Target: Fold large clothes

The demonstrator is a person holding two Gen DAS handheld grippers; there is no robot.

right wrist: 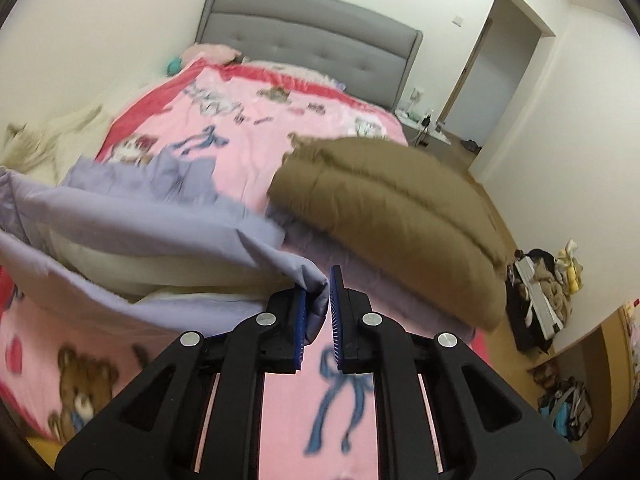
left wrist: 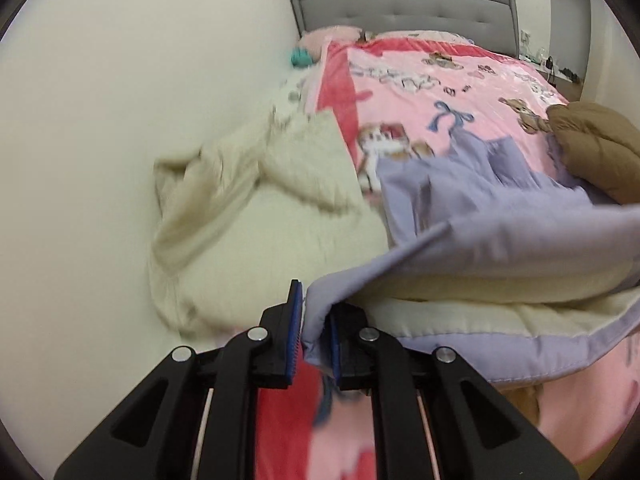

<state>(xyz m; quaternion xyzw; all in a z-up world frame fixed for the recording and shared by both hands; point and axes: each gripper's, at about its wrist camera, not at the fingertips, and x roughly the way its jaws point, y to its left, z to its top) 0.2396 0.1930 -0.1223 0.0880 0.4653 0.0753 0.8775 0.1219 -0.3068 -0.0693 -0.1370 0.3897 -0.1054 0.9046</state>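
A lilac padded garment with a cream lining (left wrist: 500, 240) lies across the pink bear-print bed cover (left wrist: 420, 92). My left gripper (left wrist: 314, 320) is shut on one lilac corner and holds it lifted above the cover. In the right wrist view the same lilac garment (right wrist: 152, 220) stretches to the left, and my right gripper (right wrist: 318, 304) is shut on its other corner, also lifted. The edge between the two corners hangs open and shows the cream lining (right wrist: 120, 268).
A folded brown padded garment (right wrist: 400, 216) lies on the bed right of the lilac one, also in the left wrist view (left wrist: 596, 144). A crumpled cream blanket (left wrist: 248, 208) lies on the left by the wall. Grey headboard (right wrist: 312, 40) at the far end. Clutter (right wrist: 544, 288) stands on the floor at right.
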